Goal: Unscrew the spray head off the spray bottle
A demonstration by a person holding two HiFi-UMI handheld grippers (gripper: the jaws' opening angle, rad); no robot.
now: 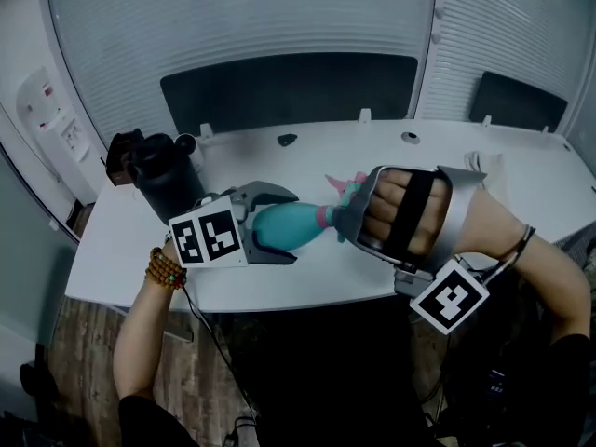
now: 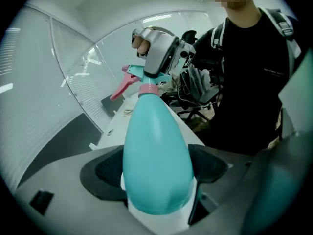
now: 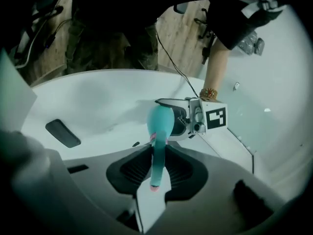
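Over the near edge of the desk (image 1: pixel 521 170), the spray bottle (image 2: pixel 156 151) lies roughly level between the two claws and appears to be held off the surface.

Left claw (image 1: pixel 291 227): clamped on the wide teal body, one pad on each flank.

Right claw (image 3: pixel 156 171): clamped on the spray head (image 2: pixel 143 74), which runs between its pads. The pink trigger (image 2: pixel 122 85) projects to one side.

Assessment: the bottle looks like light moulded plastic. It is smooth and tapers toward the neck, so it is liable to slip or spin in the pads under twisting load. The walls will probably flex if squeezed hard. No liquid level can be made out.

The wide lower body is the soundest hold, as at present. The head is narrow and irregular, and the thin trigger should bear no load. Turning force belongs at the pink collar (image 2: pixel 146 88) or just above it.
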